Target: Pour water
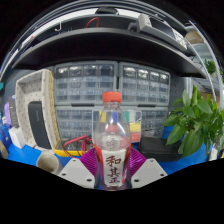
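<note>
Clamping the water bottle (113, 140), the gripper (112, 168) holds it upright.

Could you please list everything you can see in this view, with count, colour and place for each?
water bottle: one, clear with an orange-red cap and a white label bearing dark characters, upright between the claw's fingers.
drawer cabinets: a row, grey-white, on the shelf behind the bottle.
potted plant: one, green, beside the bottle, beyond the fingers.
chair: one, pale frame with dark back, on the other side of the bottle.
claw: one, white fingers with purple pads, both pressing on the bottle's lower body.
</note>
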Tool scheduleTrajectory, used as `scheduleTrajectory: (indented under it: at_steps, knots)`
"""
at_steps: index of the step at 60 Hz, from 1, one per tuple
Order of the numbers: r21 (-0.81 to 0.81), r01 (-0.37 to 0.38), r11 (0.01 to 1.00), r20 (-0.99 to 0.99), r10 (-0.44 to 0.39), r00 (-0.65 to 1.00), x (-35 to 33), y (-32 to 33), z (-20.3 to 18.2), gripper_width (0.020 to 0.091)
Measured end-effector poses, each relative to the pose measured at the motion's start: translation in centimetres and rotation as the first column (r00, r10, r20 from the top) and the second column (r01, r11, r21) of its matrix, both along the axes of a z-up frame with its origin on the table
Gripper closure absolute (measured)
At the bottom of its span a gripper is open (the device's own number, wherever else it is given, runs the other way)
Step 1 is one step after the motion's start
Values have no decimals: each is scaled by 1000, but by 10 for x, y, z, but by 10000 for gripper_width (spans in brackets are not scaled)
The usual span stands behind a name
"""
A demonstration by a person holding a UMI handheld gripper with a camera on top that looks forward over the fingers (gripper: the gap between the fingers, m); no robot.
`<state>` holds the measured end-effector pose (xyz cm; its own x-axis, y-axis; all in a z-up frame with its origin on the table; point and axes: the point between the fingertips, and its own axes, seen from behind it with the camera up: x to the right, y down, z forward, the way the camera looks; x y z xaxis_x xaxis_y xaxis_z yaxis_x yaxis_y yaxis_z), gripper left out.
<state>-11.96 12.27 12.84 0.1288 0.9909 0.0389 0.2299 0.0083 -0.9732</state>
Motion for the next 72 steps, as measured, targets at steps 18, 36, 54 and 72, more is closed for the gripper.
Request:
scheduleTrajectory:
  at_steps: [18,36,54,72]
  knots:
    - [-41,-15,999,-75,12,997,3,11,-19,638]
    - [-47,6,999,48,-4,999,33,8,-52,407]
    - [-33,11,999,235,-3,972,129,-23,-80,410]
    - [-90,-52,995,104,62,993,139,-78,24,402]
